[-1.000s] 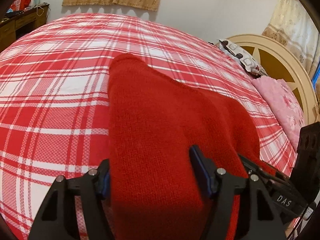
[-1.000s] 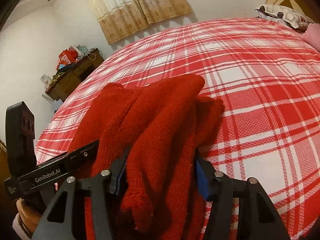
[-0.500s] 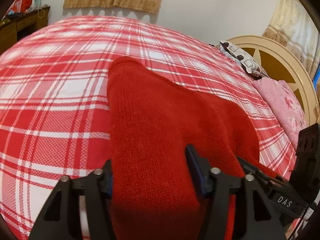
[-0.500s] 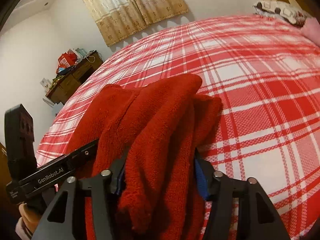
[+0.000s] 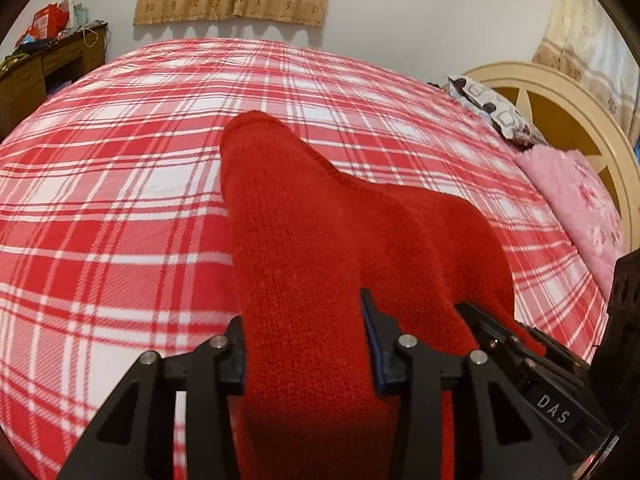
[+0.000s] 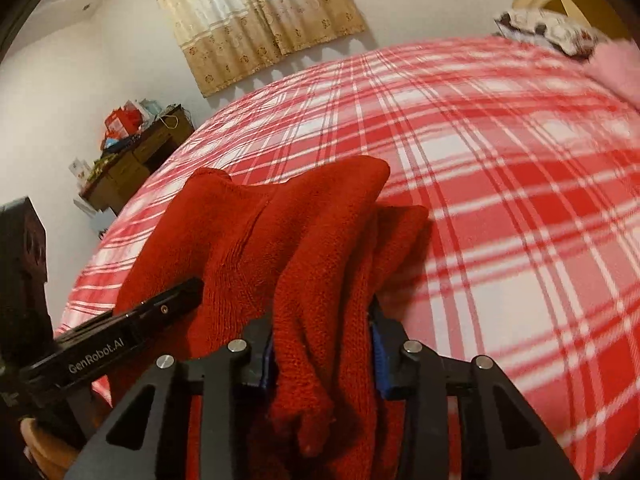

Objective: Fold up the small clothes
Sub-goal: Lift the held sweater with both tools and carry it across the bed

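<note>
A red knitted garment (image 5: 312, 240) is draped over both grippers above the plaid bed. My left gripper (image 5: 304, 344) is shut on a thick fold of it, and the knit runs forward and sags to the right. My right gripper (image 6: 322, 344) is shut on a bunched fold of the same garment (image 6: 320, 248), which hangs in layers over the fingers. The right gripper's body (image 5: 552, 392) shows at the lower right of the left wrist view. The left gripper's body (image 6: 100, 344) shows at the lower left of the right wrist view.
A red and white plaid bedspread (image 5: 120, 200) covers the bed. A cream headboard (image 5: 568, 120), a patterned pillow (image 5: 492, 108) and a pink pillow (image 5: 580, 200) lie to the right. A wooden desk (image 5: 40, 72) with clutter stands at the far left wall.
Both grippers have risen and tilted a little with the garment still held. The right wrist view has swung, so the bed looks blurred. The grips have not changed.
</note>
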A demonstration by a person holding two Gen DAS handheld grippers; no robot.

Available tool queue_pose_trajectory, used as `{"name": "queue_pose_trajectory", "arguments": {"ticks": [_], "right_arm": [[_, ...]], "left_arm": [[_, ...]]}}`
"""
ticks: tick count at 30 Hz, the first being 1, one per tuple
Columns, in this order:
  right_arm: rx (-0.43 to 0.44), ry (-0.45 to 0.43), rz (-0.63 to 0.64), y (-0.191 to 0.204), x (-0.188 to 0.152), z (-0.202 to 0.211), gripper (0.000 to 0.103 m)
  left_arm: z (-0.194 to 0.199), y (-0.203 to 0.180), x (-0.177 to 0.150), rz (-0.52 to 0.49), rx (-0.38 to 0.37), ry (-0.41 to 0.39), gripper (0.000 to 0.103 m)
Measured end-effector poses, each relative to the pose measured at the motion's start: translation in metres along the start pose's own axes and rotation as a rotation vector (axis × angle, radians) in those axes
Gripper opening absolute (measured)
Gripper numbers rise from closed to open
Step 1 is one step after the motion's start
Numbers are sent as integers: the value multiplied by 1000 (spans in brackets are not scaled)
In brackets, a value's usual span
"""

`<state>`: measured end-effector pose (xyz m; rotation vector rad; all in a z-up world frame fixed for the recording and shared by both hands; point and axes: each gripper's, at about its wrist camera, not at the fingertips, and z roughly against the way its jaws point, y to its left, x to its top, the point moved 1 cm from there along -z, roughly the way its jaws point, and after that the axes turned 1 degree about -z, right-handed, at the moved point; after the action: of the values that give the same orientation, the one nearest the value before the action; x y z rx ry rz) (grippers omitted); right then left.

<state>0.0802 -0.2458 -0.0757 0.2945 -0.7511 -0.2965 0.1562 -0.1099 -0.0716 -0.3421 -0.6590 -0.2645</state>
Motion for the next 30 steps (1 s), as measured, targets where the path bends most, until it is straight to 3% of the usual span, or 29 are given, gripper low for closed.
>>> {"name": "queue_pose_trajectory", "arguments": {"ticks": [6,15,19,23,30], "right_arm": [[-11,2,6,0,-12,9,38],[-1,17,-28,-6,-12,-3,45],[-32,15,12,4,-13,5,40],[-40,-3,22,16,-17,19,37],[20,-22,14,41,-29,40,35]], "left_arm": [[6,-8,-11,-53,41,35,47],[-3,-5,-11,-27,49,34,55],[4,-6,-13,-26,37,11,45],[15,-7,-16,-31,38,2,43],[45,2,-26,-23,36,-31,42]]}}
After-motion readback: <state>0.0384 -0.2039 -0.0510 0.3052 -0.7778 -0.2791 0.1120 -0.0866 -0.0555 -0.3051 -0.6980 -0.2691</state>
